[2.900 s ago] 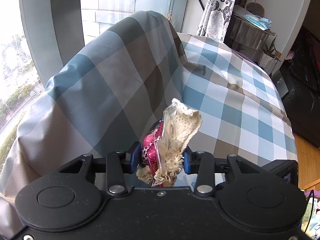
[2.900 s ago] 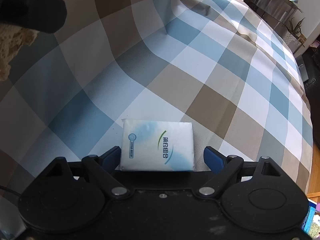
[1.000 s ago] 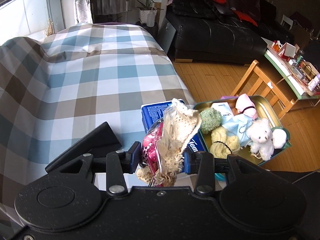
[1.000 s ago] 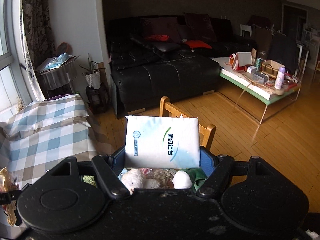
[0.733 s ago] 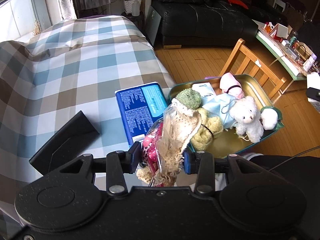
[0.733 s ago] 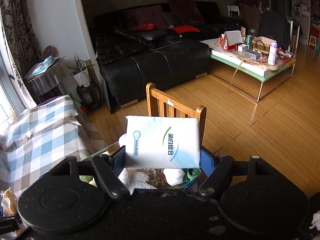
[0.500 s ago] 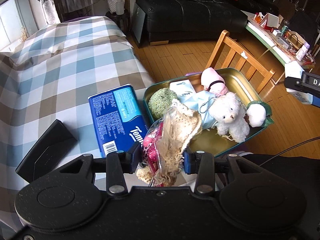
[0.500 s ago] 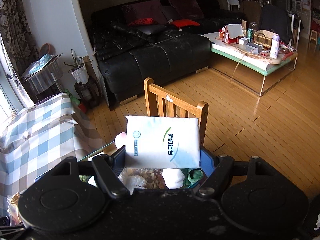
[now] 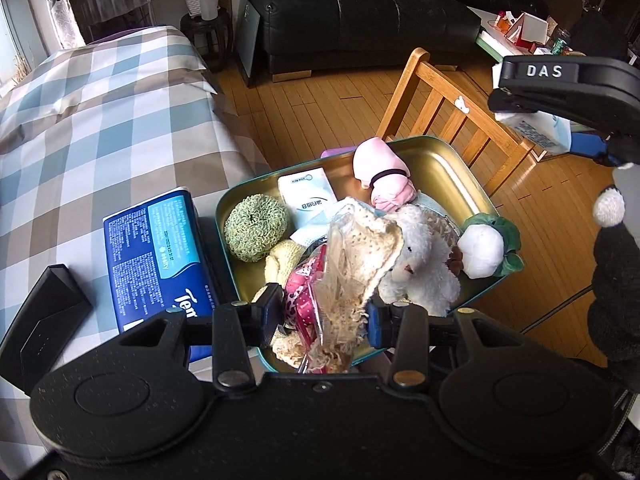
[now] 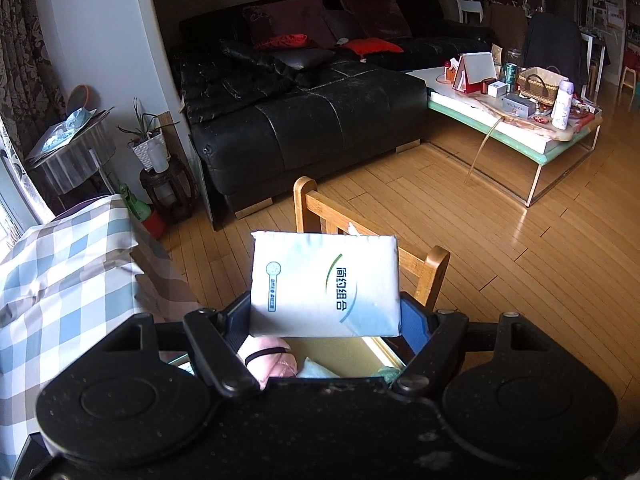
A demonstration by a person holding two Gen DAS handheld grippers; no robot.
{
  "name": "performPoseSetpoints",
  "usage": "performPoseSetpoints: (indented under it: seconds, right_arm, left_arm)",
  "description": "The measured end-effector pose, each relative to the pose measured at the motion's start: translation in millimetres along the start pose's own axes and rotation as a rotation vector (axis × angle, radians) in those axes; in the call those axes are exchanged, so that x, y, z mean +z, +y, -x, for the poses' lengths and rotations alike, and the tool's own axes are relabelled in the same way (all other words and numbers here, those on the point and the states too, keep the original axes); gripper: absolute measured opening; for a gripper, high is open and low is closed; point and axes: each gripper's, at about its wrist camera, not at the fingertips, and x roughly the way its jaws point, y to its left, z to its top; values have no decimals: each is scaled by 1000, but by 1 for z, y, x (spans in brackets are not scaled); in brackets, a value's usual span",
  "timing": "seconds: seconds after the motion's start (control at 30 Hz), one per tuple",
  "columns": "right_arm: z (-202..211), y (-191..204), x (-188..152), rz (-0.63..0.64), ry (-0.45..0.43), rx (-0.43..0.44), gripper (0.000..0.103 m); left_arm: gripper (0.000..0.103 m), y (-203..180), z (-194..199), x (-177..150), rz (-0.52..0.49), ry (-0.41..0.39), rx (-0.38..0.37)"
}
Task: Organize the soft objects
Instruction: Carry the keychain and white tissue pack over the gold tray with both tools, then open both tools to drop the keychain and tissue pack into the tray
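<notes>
- Covering the bed, a checked cloth (image 9: 100, 120) in blue, brown and white; on it a blue tissue pack (image 9: 154, 256) and a black wedge-shaped thing (image 9: 44, 320), hard to identify.
- Beside the bed edge, a metal tin (image 9: 452, 168) with soft toys: white plush bear (image 9: 420, 264), green knitted ball (image 9: 256, 232), pink bundle (image 9: 384, 178).
- Behind: wooden chair (image 9: 448, 108), wooden floor, black sofa (image 10: 304, 120), cluttered coffee table (image 10: 512, 120).
- Left gripper (image 9: 322, 314) clamped on a bagged crochet piece (image 9: 356, 264), over the tin.
- Right gripper (image 10: 324, 320) gripping a white tissue packet (image 10: 324, 284), above the tin's far side.
- Tin mostly hidden in the right wrist view; gloved hand (image 9: 616, 280) cut off at the frame edge.
</notes>
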Motion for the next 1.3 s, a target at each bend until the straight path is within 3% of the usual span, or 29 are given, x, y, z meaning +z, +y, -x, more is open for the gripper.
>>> performPoseSetpoints:
  seconds: [0.3, 0.47, 0.8, 1.03, 1.1, 1.17, 1.2, 1.3]
  right_arm:
    - [-36, -1, -2, 1, 84, -5, 74]
    - [-37, -6, -4, 16, 68, -38, 74]
    - [-46, -8, -6, -4, 114, -21, 74]
    - [-47, -13, -6, -30, 129, -22, 74]
    - [-46, -10, -7, -17, 130, -22, 74]
    - [-47, -8, -8, -9, 134, -21, 74]
    - [-47, -8, -8, -9, 136, -20, 74]
    - [-48, -9, -7, -7, 139, -18, 74]
  left_arm:
    - [42, -21, -26, 8, -32, 15, 14]
    - [42, -28, -36, 16, -40, 6, 30]
    - [43, -28, -48, 24, -16, 6, 43]
    - [43, -33, -52, 14, -68, -9, 48]
    - [45, -32, -52, 15, -66, -17, 47]
    - [60, -31, -50, 17, -57, -30, 47]
    - [63, -29, -49, 18, -51, -43, 45]
    - [64, -27, -46, 20, -41, -58, 38]
